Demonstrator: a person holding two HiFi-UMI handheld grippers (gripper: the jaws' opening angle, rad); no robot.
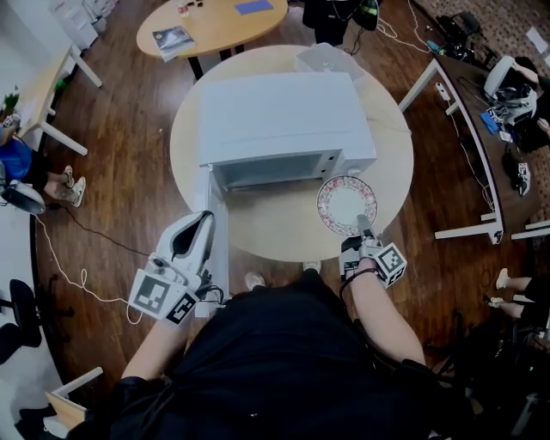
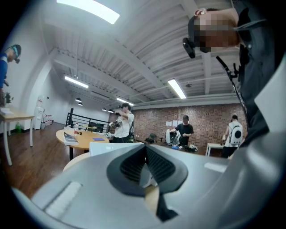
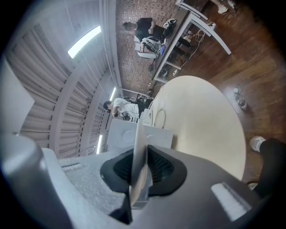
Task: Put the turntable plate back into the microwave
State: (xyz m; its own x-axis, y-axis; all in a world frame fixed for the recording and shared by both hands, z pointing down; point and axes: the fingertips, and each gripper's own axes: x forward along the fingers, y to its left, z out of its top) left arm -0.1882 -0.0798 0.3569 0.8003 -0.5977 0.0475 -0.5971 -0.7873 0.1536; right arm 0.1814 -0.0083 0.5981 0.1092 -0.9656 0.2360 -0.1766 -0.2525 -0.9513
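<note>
The white microwave [image 1: 279,116] stands on the round table [image 1: 284,228], its door [image 1: 218,266] swung open toward me at the left. My right gripper [image 1: 363,225] is shut on the near rim of the flower-rimmed plate [image 1: 344,203], which hovers in front of the microwave's right end. In the right gripper view the plate [image 3: 139,147] stands edge-on between the pads of my right gripper [image 3: 139,172]. My left gripper [image 1: 206,220] sits at the open door. A pale strip shows in the narrow gap of the left gripper [image 2: 145,172]; whether it grips the door is unclear.
A clear plastic cover [image 1: 322,58] lies behind the microwave. An oval table [image 1: 215,21] with a magazine stands beyond, and a desk [image 1: 468,129] crowded with gear at the right. A cable [image 1: 77,275] trails over the wood floor. People stand far back [image 2: 123,123].
</note>
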